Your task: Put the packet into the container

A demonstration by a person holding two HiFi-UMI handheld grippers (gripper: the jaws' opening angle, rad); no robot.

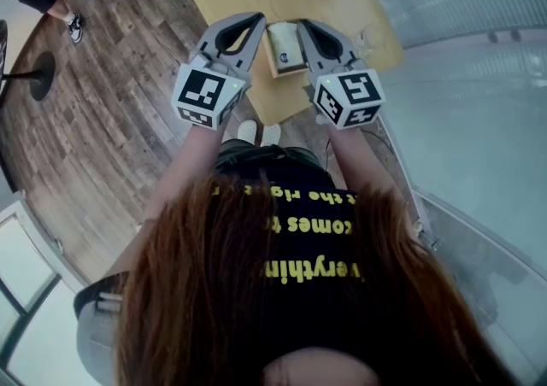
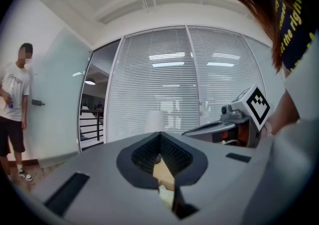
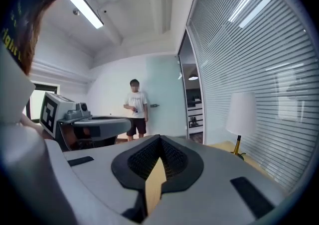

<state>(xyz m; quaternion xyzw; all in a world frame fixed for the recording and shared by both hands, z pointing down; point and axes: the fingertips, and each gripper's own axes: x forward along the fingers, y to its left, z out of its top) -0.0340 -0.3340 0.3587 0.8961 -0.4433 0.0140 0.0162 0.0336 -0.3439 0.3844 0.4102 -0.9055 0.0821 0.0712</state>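
Between the left gripper (image 1: 255,20) and right gripper (image 1: 305,27), jaws closed empty, sits a pale container (image 1: 276,58).

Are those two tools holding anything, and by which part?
Nothing. The left hand-held gripper and right hand-held gripper are both shut, jaws empty.
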